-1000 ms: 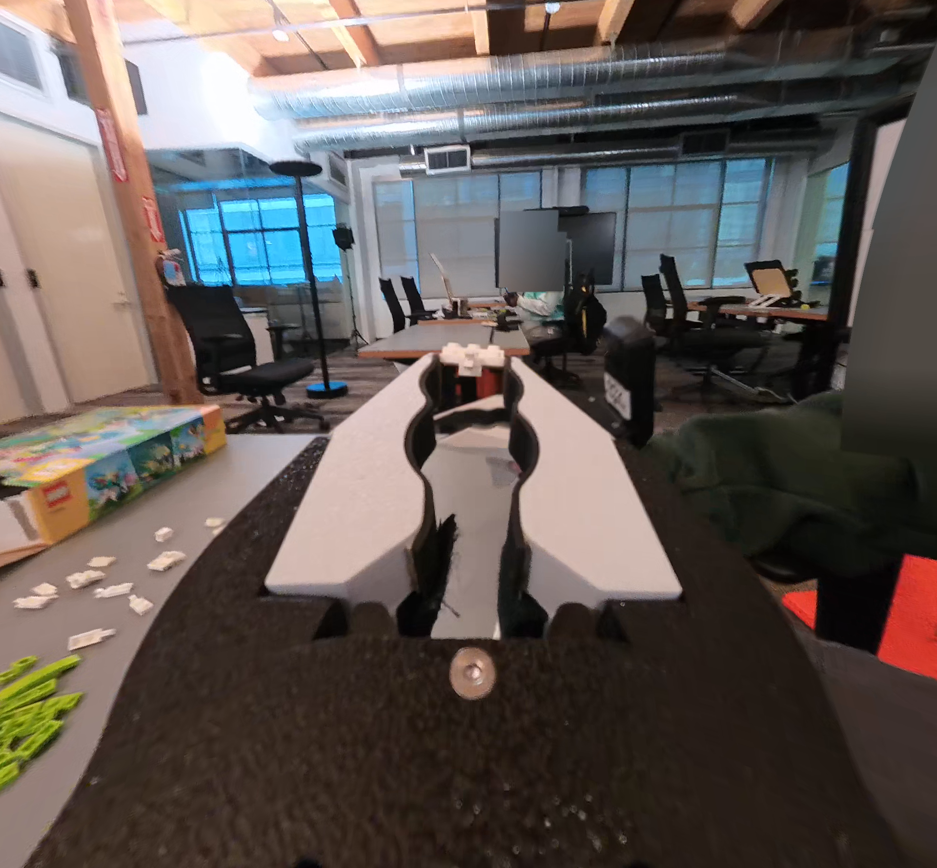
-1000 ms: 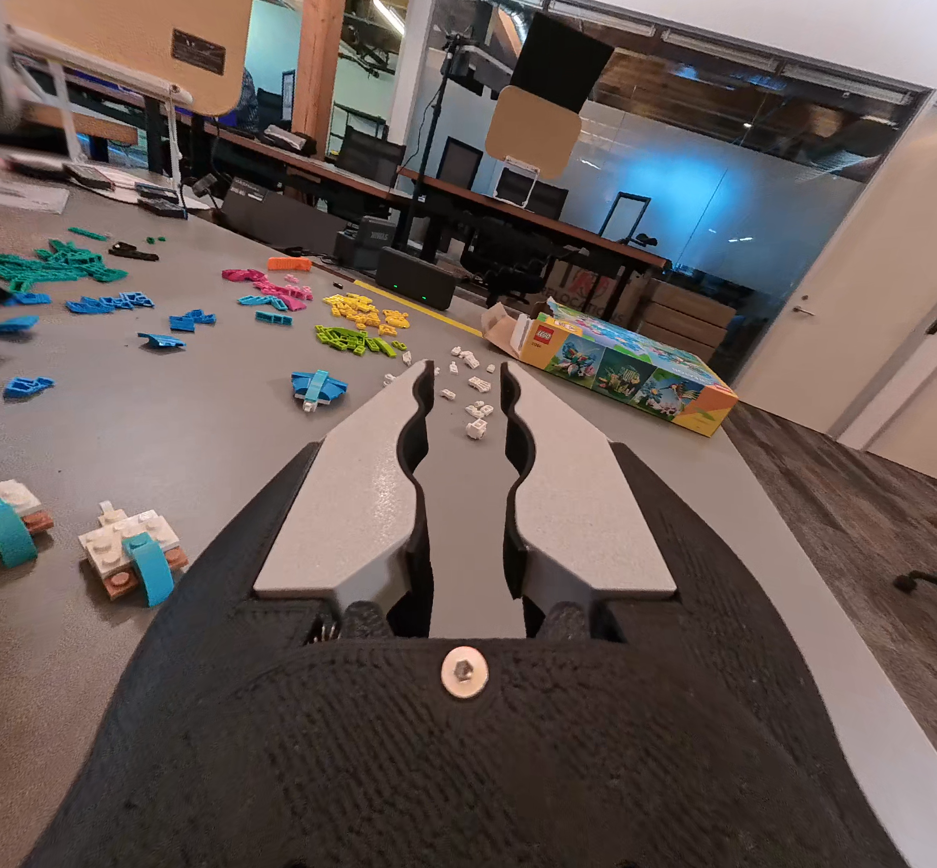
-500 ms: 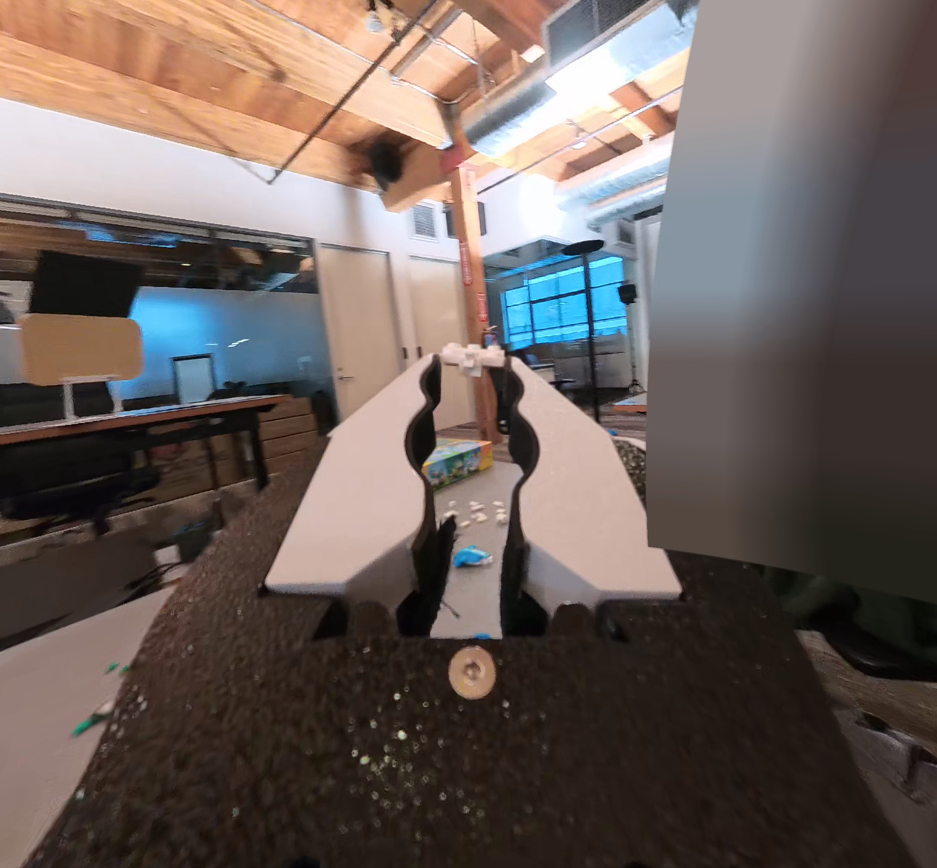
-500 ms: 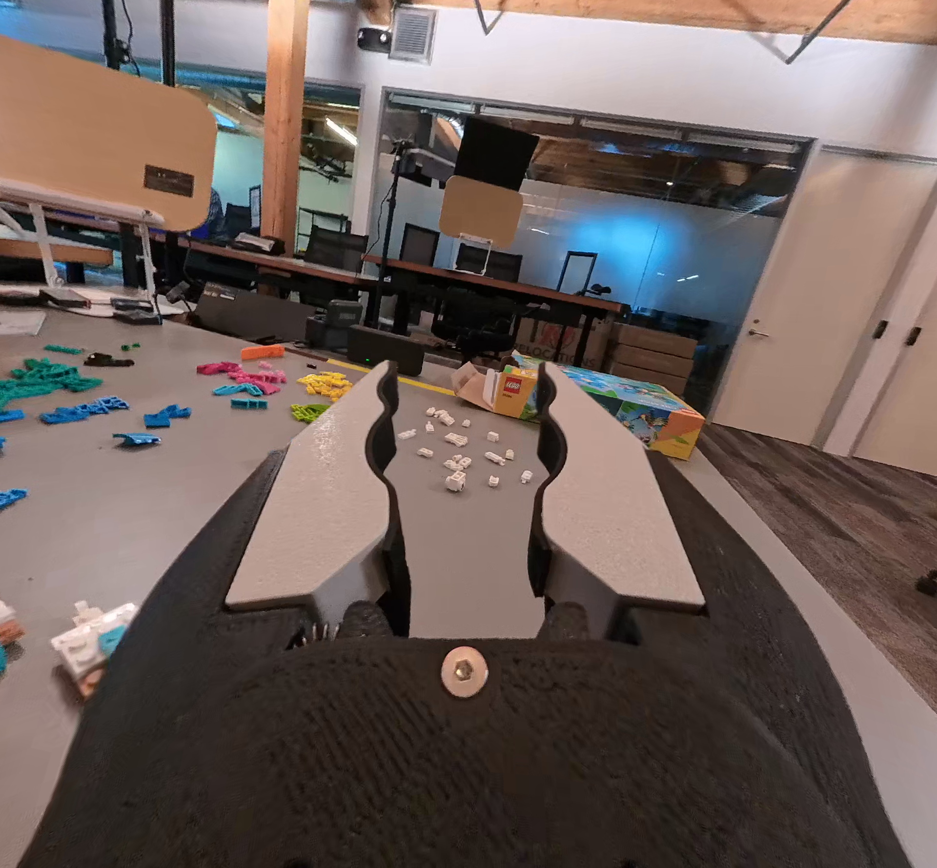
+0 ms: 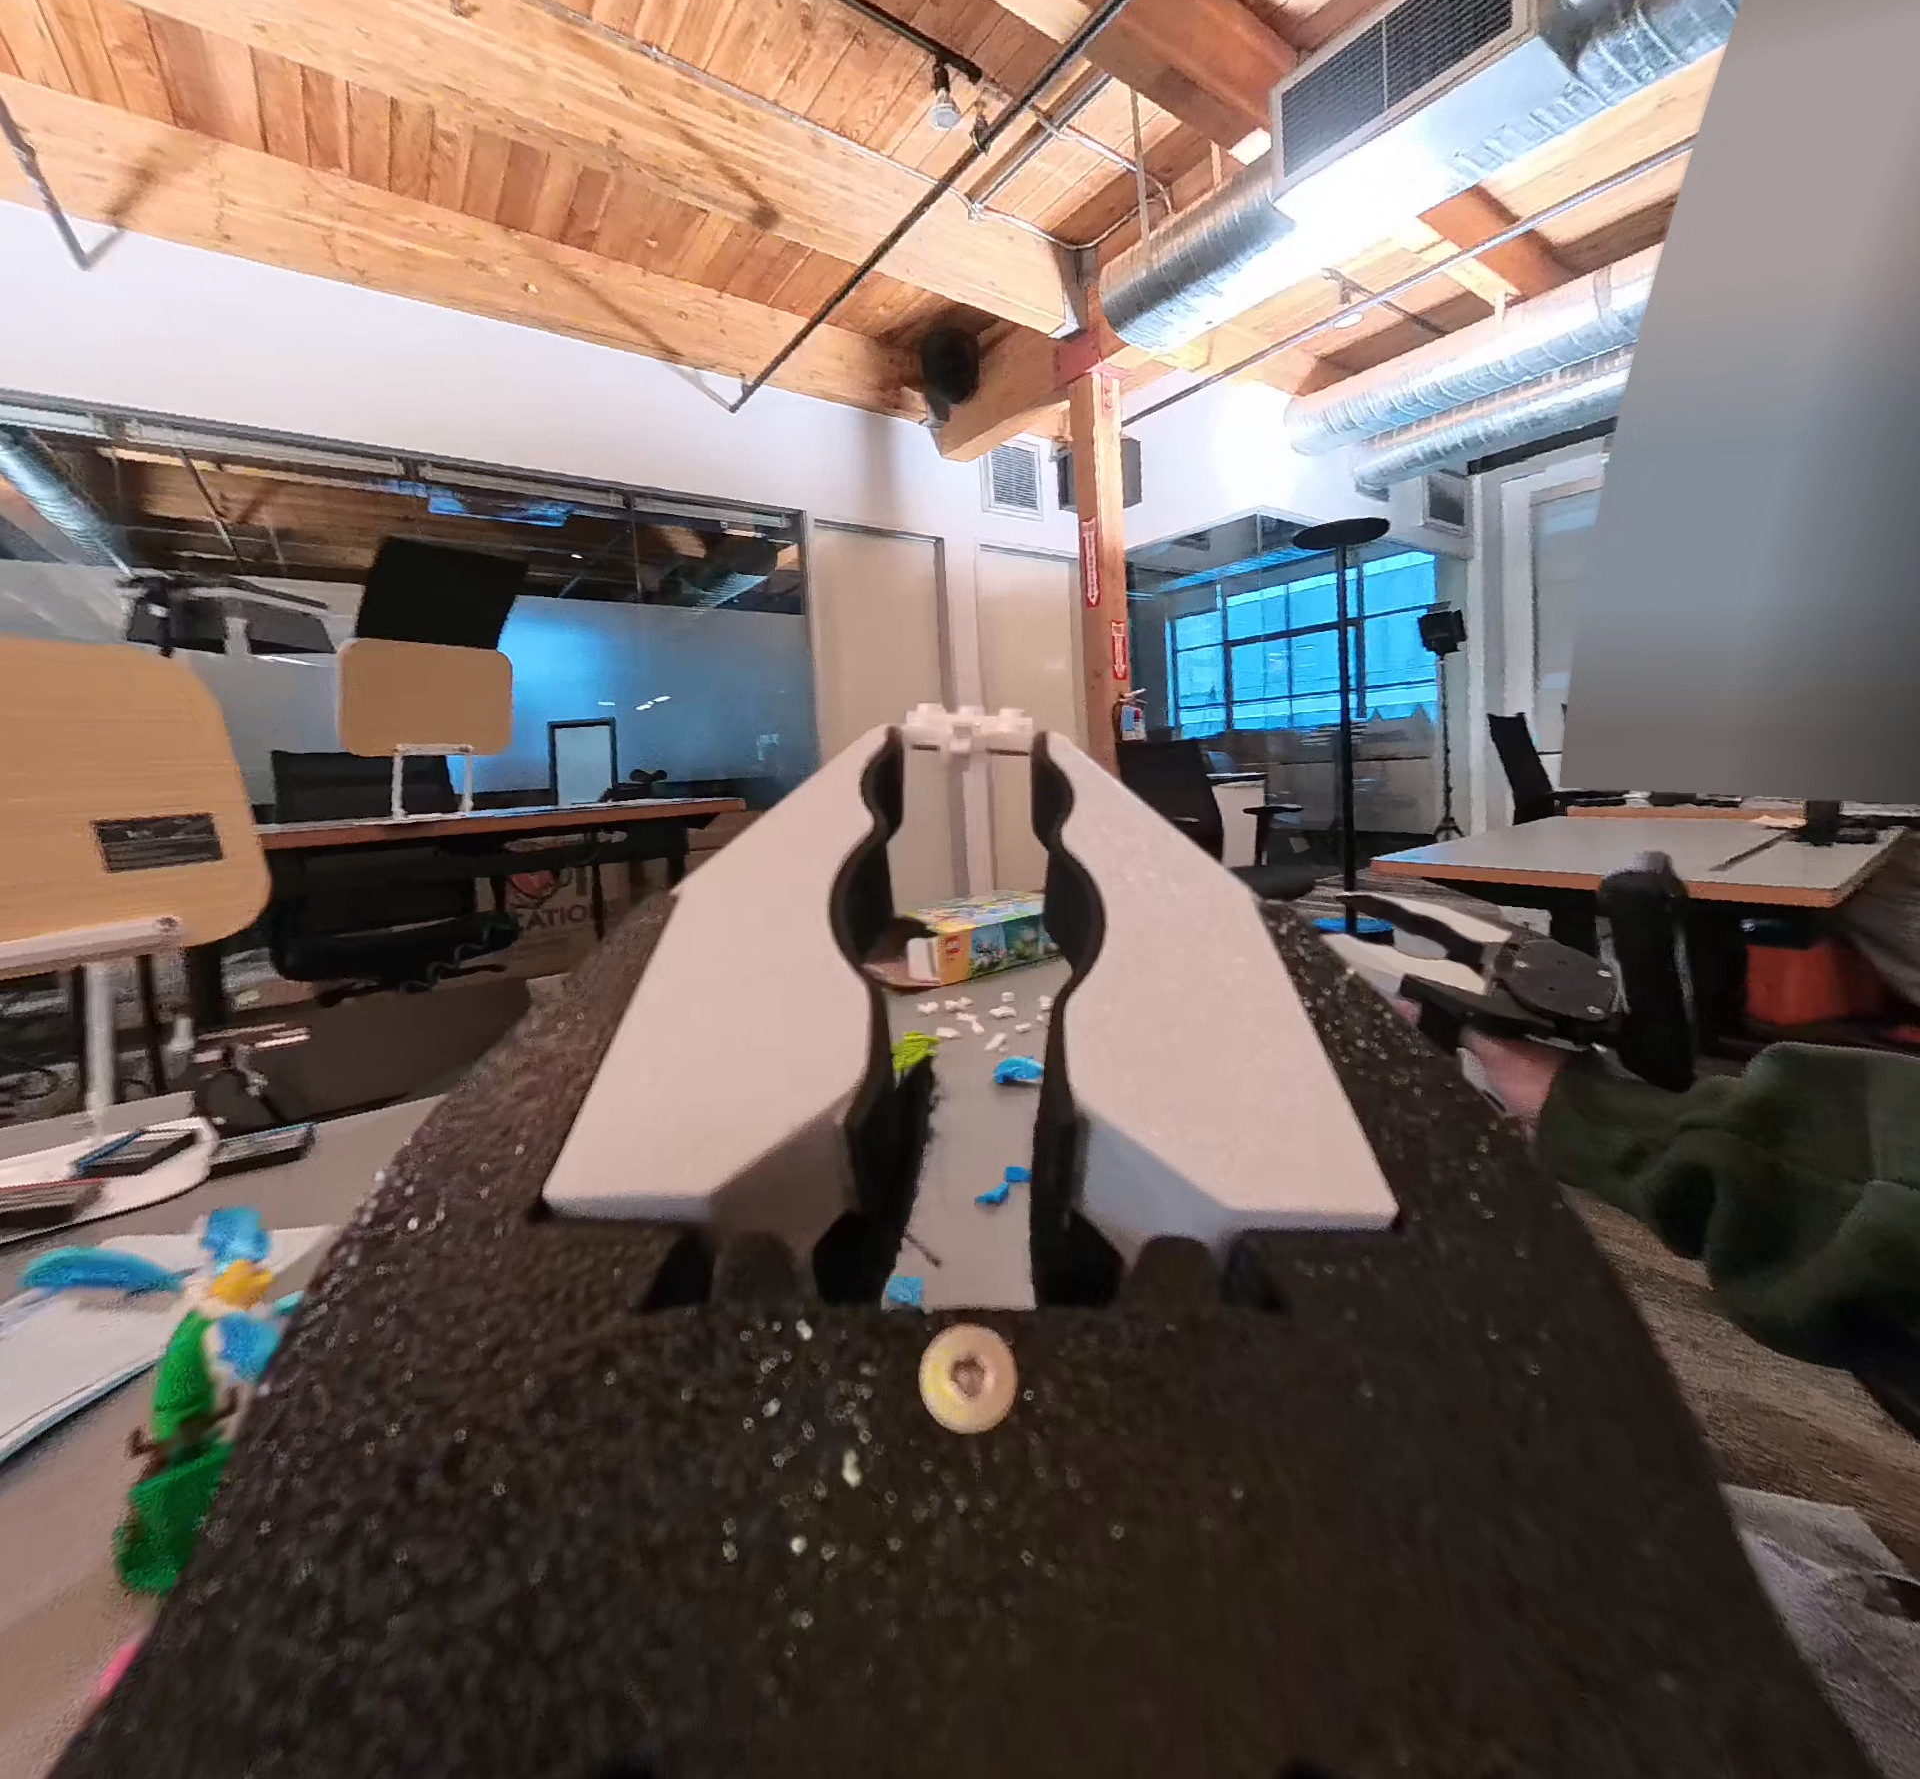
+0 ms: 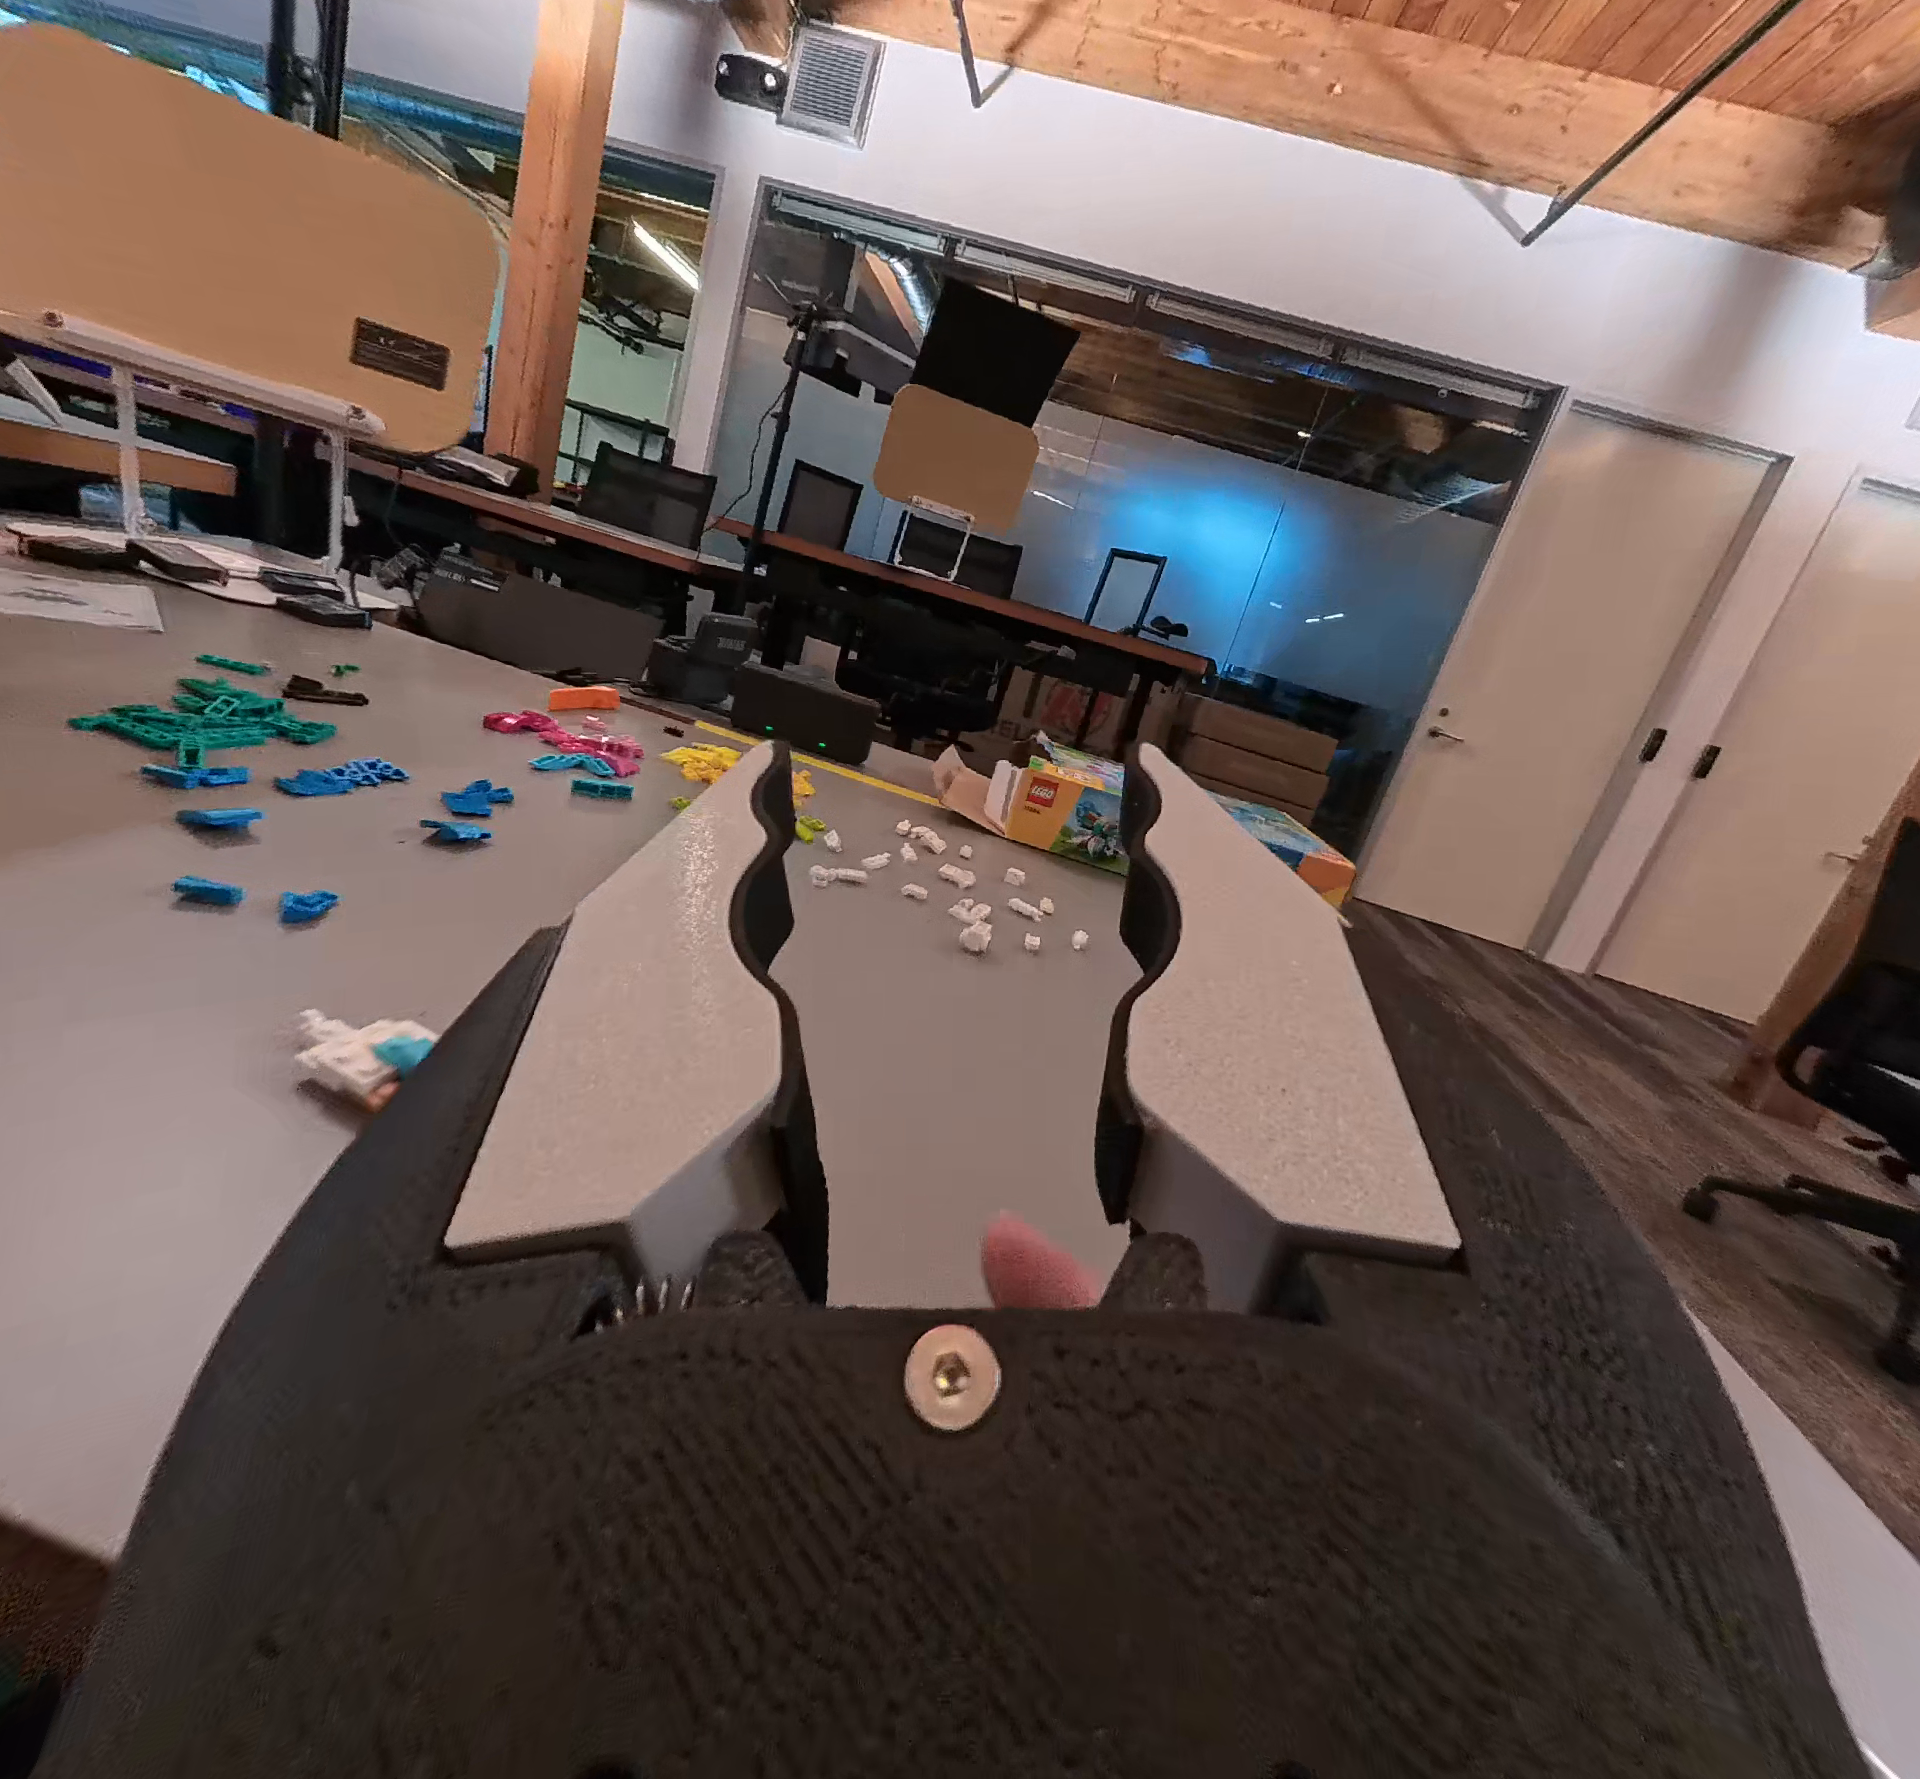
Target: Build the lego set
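We are pinching a small white brick piece [image 5: 966,734] at the very tips of our left gripper [image 5: 964,742], up in the air above the grey table [image 6: 312,981]. Our right gripper [image 6: 951,773] is hanging with its jaws spread wide and bare, pointing at the loose white bricks [image 6: 966,898] near the toy box [image 6: 1070,810]. The left grasp is shallow, so we are likely risking the piece twisting or popping out if it gets bumped or pressed hard. Coming down among the bricks, the spread right fingers could scatter them.
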The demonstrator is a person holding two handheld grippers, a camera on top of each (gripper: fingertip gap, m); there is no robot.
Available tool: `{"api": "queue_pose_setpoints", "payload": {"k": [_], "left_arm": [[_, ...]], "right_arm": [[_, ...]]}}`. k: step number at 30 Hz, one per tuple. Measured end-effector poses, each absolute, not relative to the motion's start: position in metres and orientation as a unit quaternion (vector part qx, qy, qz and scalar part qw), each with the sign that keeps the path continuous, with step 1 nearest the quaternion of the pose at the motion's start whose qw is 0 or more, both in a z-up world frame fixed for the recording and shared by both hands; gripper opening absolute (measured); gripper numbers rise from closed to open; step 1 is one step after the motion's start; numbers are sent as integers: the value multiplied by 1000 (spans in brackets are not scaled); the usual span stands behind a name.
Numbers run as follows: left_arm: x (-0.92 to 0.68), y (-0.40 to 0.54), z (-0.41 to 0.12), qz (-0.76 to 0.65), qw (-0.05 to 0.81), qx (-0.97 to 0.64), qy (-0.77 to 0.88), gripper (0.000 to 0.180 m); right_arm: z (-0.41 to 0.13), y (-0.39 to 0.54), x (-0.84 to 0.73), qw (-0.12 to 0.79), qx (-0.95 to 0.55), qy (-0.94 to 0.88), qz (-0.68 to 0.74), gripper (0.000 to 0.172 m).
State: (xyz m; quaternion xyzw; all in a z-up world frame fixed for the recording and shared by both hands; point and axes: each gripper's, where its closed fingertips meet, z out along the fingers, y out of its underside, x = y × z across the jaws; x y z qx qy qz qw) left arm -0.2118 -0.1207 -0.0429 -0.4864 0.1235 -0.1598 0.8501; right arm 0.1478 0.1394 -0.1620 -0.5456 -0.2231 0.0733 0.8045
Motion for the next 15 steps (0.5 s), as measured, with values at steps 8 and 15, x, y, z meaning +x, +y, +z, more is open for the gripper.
{"api": "queue_pose_setpoints", "payload": {"k": [8,15], "left_arm": [[-228,-203,-23,-121,874,-462,90,22],[-212,-259,-11,-126,879,-453,82,22]], "right_arm": [[-160,81,141,805,-538,-233,90,68],[-148,31,139,816,-516,-239,109,70]]}}
